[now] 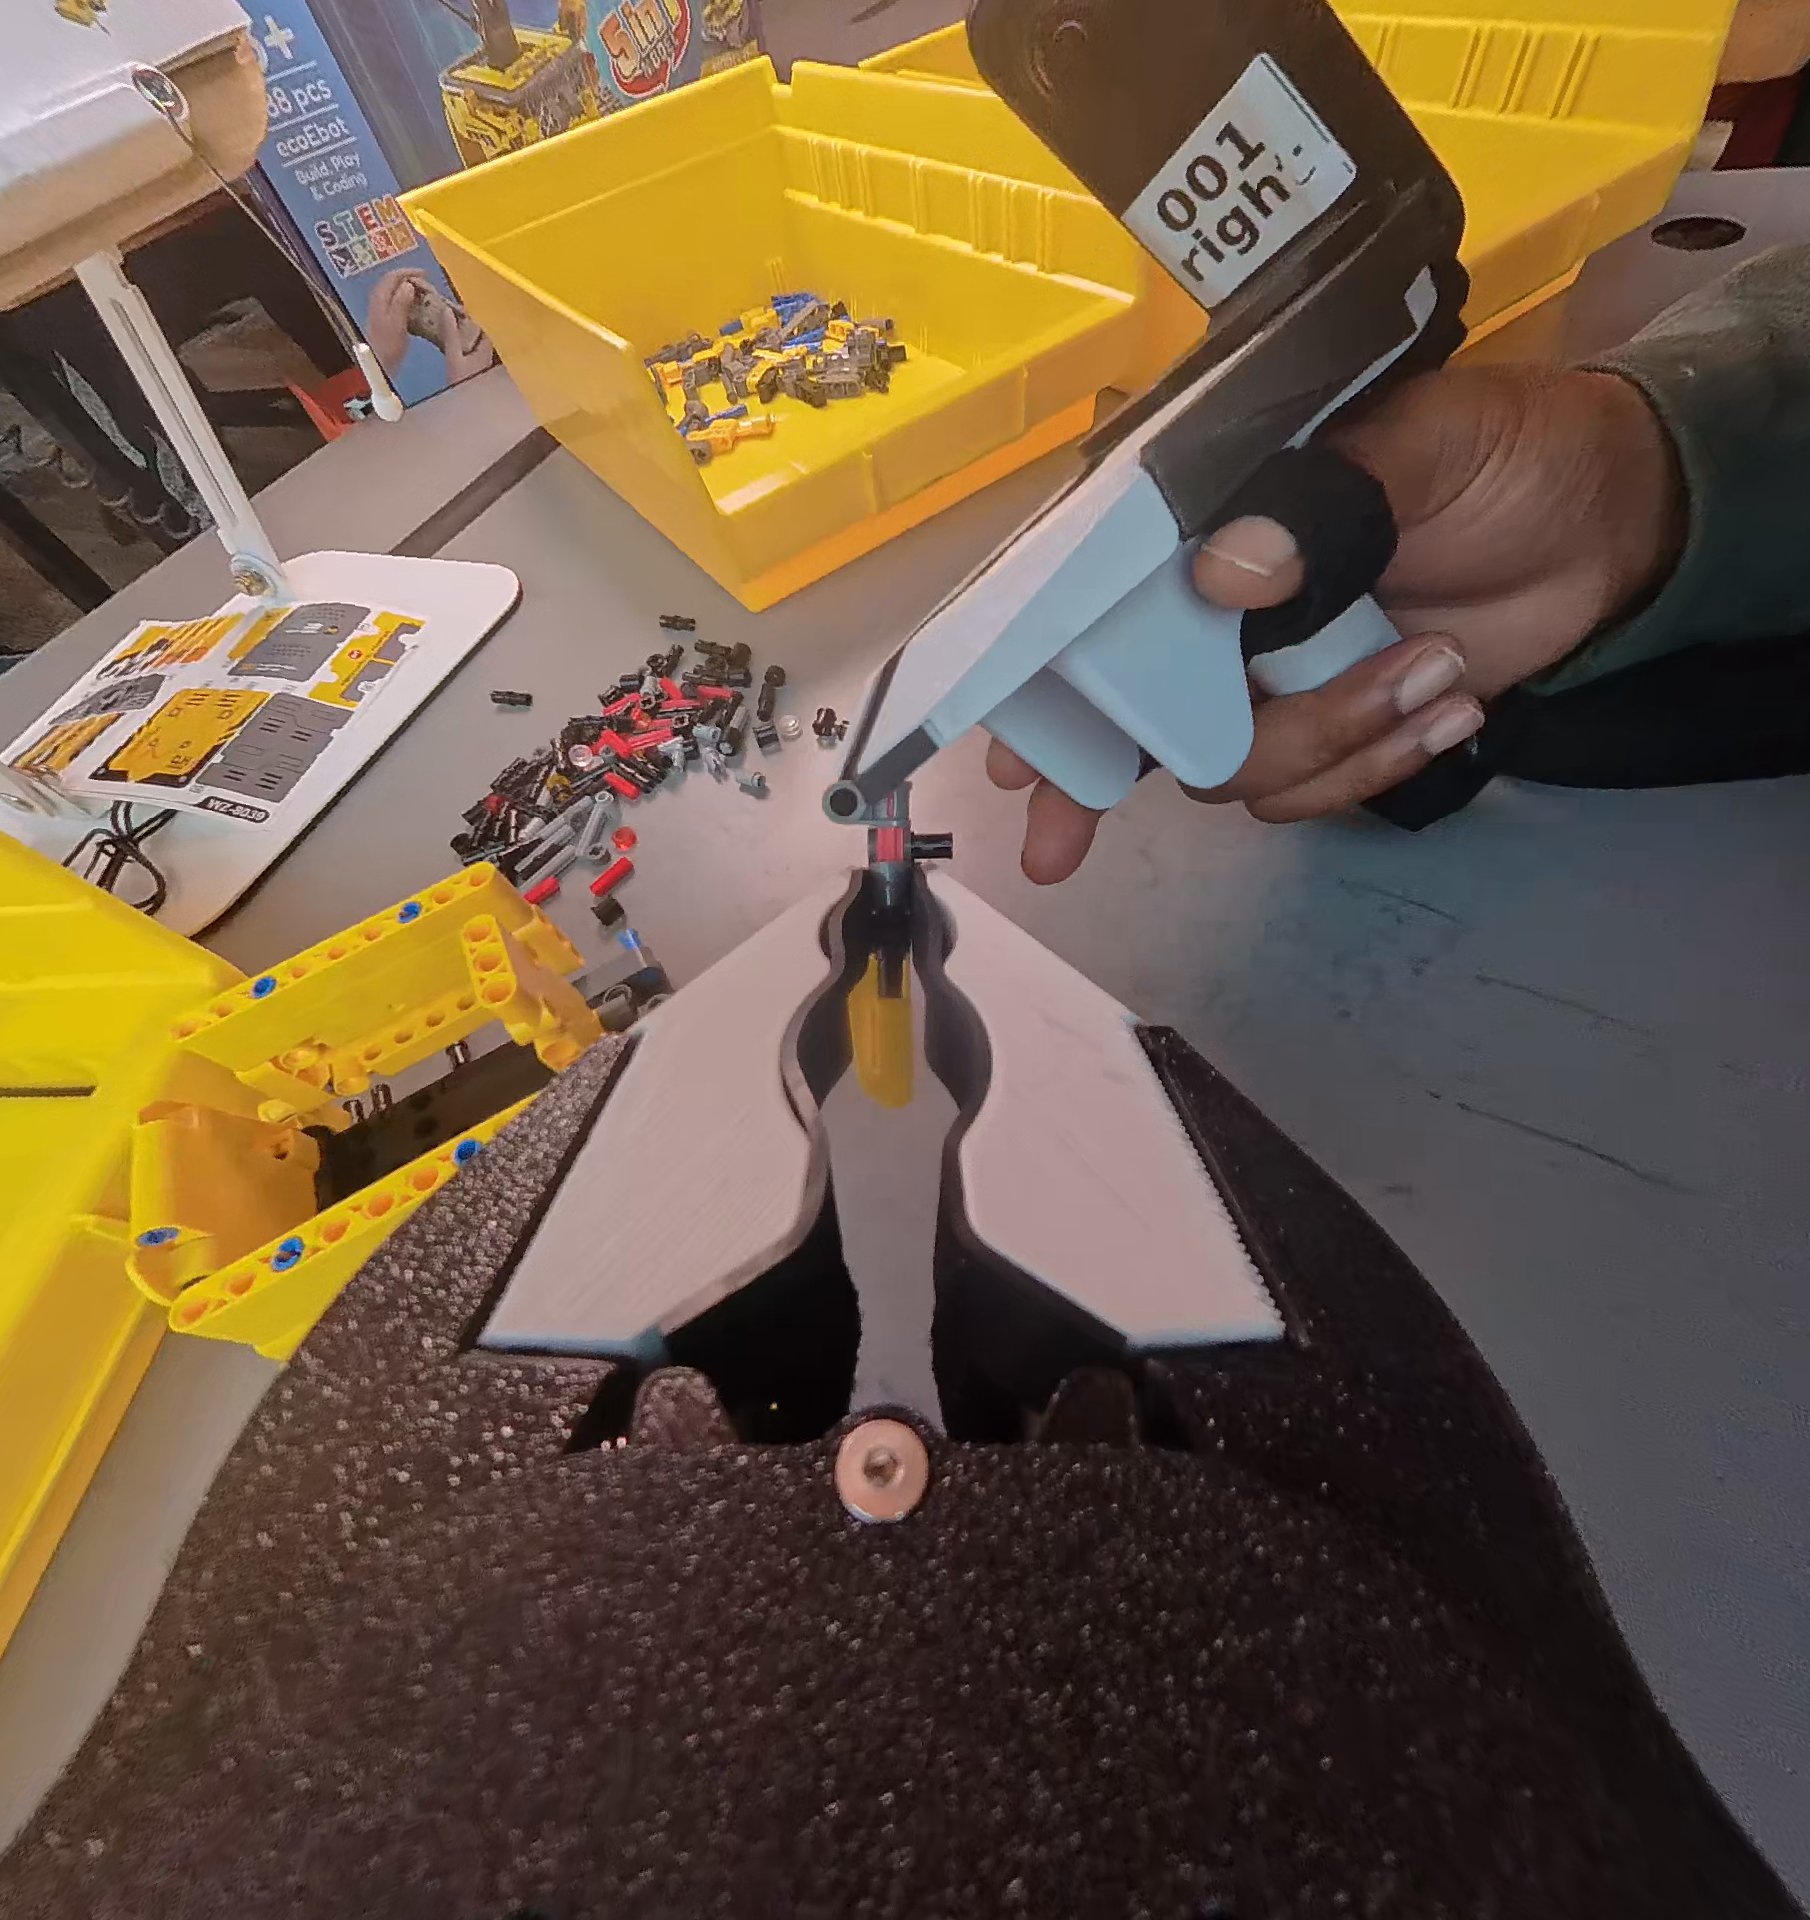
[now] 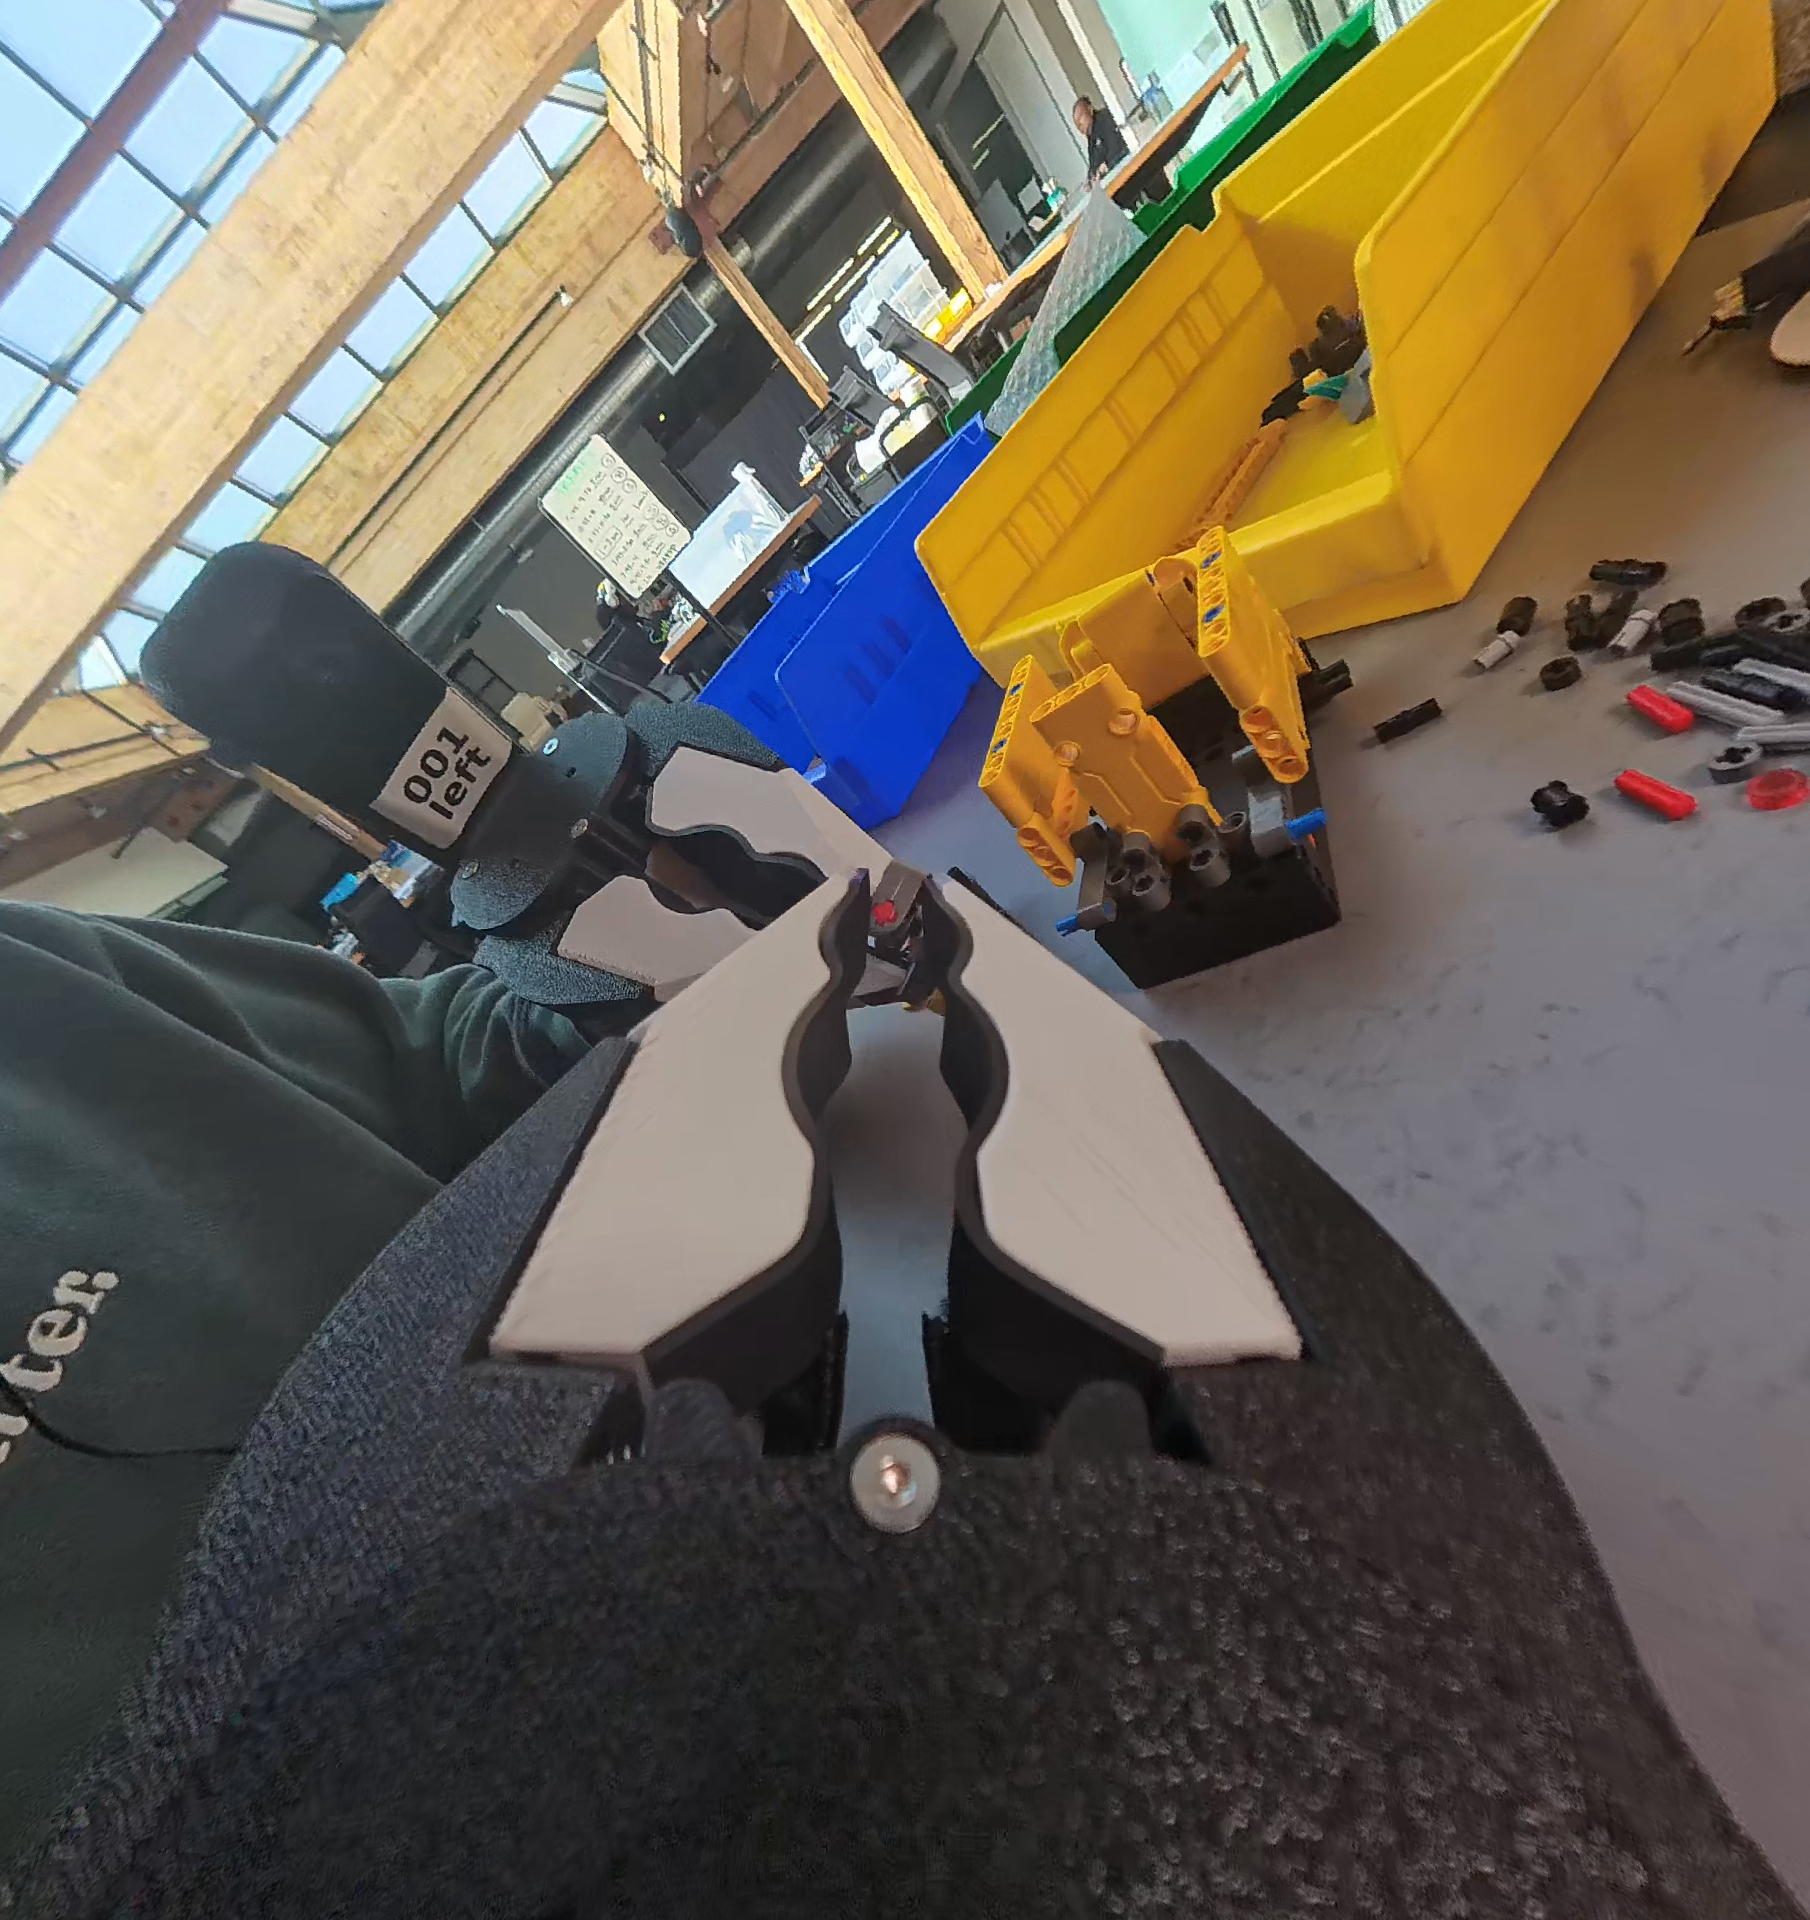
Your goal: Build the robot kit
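Yellow showed between the fingers of the left gripper [image 1: 885, 914]: a short yellow beam [image 1: 883, 1039] with a dark connector at its front end, clamped so that its long axis ran straight out along the fingers and away from the camera. From that connector a small stack of grey, red and black pieces [image 1: 896, 831] stood past the fingertips, with a black pin sticking out to its right.

The right gripper [image 1: 859, 795] came in from the upper right, held in a person's hand [image 1: 1400, 644], and its tips were closed on a grey round connector [image 1: 845, 802] at the far end of that stack. In the right wrist view the same joint sat between its own fingertips [image 2: 896, 914], a red dot facing the lens. So both grippers were shut on one small assembly, meeting almost tip to tip above the grey worktop [image 1: 1503, 1143], the right one angled steeply down onto the left one's line.

Just beyond the tips lay a loose heap of black, grey and red pins [image 1: 652, 748]. A yellow bin [image 1: 589, 343] with mixed pieces stood toward the far edge, an instruction sheet [image 1: 215, 707] toward the left edge, and a half-built yellow model [image 2: 1161, 748] on a black base near the left side.
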Action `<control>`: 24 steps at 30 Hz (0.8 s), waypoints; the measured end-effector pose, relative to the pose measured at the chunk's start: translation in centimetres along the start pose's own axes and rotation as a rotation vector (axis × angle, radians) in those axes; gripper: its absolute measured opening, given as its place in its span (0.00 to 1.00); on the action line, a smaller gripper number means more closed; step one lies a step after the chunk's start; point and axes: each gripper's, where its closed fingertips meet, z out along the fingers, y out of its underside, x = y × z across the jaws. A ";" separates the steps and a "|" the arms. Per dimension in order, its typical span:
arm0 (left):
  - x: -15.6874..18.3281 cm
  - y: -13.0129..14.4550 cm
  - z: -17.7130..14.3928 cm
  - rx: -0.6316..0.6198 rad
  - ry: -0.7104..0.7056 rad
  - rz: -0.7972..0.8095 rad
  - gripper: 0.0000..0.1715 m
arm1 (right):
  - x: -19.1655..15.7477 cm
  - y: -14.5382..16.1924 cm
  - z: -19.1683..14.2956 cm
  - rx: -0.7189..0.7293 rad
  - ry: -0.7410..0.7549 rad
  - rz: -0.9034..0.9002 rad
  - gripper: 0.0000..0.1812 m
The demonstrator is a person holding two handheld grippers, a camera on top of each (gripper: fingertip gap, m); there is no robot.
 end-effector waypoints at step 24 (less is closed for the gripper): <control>0.3 0.7 0.3 -0.034 0.026 -0.033 0.04 | 0.8 0.6 -0.1 -0.077 0.209 -0.385 0.01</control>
